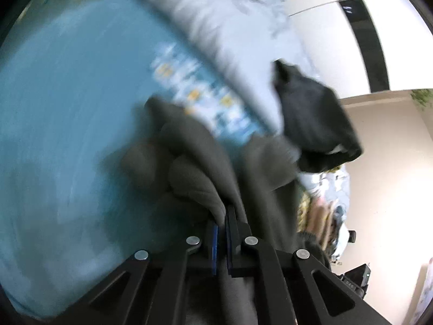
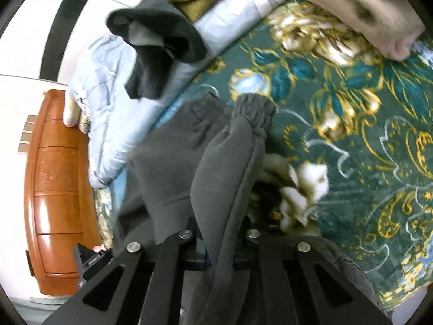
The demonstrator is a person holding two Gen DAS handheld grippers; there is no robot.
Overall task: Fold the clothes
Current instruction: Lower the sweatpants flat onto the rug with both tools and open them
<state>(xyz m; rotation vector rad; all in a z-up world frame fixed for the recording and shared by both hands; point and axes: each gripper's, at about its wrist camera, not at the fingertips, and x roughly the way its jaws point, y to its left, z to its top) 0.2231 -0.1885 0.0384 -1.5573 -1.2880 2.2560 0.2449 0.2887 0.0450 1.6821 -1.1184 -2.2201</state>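
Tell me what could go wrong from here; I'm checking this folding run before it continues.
1. The grey sweatpants hang bunched from both grippers, left gripper and right gripper, so the fold may come out crooked.
2. The right gripper's fingers are buried in cloth; its grip cannot be checked and may slip.
3. The black garment lies close beyond the sweatpants on the pale quilt; a swinging leg could drag it along. The left view is motion-blurred, suggesting fast movement.
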